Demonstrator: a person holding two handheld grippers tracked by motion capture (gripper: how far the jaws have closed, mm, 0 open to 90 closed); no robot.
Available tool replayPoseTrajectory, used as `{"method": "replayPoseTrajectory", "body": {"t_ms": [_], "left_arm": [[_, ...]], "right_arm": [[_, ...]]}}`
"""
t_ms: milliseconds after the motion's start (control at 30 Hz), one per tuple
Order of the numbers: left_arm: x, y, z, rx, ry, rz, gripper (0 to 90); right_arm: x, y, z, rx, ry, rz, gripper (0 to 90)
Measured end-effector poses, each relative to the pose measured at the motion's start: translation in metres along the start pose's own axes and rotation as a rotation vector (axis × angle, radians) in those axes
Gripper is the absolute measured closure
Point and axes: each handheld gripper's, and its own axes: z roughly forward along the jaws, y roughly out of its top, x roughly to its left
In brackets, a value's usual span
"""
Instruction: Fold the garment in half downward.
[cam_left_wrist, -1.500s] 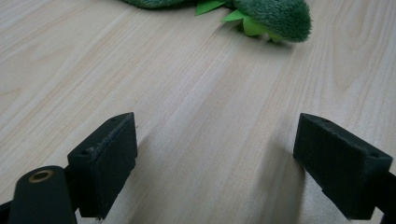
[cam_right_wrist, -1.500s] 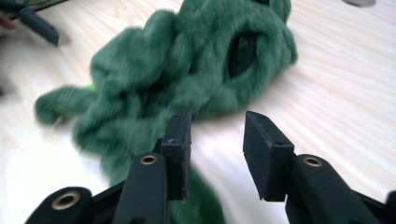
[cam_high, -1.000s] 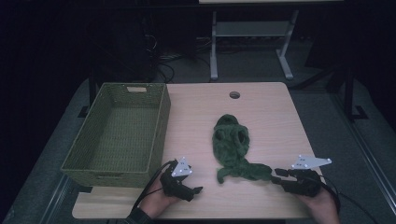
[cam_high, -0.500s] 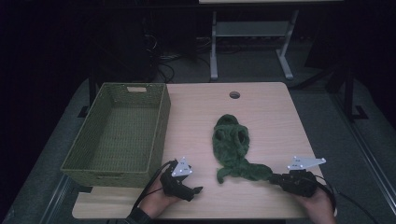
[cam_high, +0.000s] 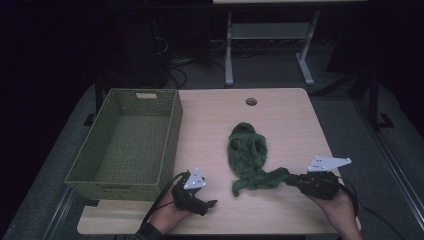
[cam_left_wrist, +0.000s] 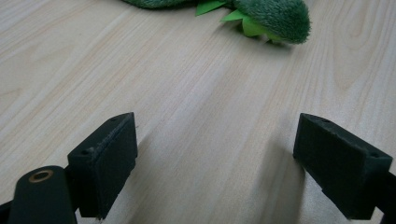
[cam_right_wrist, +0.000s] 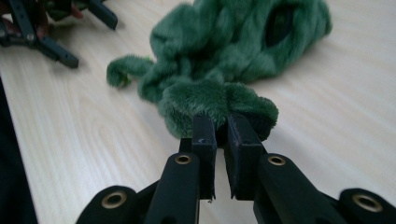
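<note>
A green fuzzy plush cloth (cam_high: 247, 150) lies crumpled in the middle of the wooden table (cam_high: 290, 120), and one tail of it trails to the front right. My right gripper (cam_high: 292, 179) has just closed its jaws on that tail and is shut on it; the pads pinch the fuzzy end (cam_right_wrist: 219, 100) at the gripper's tip (cam_right_wrist: 222, 126). My left gripper (cam_high: 210, 204) rests low at the front left of the table, open, with bare wood between its pads (cam_left_wrist: 215, 154). Another end of the cloth (cam_left_wrist: 275, 16), edged with light green points, lies ahead of it.
A green woven basket (cam_high: 170, 130) stands empty on the left side of the table, close behind the left gripper. A round cable hole (cam_high: 251, 101) sits near the table's far edge. Beyond the table stand a metal frame (cam_high: 270, 35) and cables on the dark floor.
The right gripper's jaws have closed on the cloth's tail, and the gripper has risen slightly with it. The left gripper has stayed where it was.
</note>
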Motion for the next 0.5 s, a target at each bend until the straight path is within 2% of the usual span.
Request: {"method": "replayPoseTrajectory", "body": {"t_ms": [233,500], "left_arm": [[0.0,0.0,0.0,-0.004,0.001,-0.003,12.9],[0.0,0.0,0.0,-0.001,0.002,0.006,12.9]], "right_arm": [[-0.003,0.025,0.014,-0.014,-0.016,-0.04,82.5],[-0.013,0.053,0.041,0.018,-0.053,-0.049,81.7]]}}
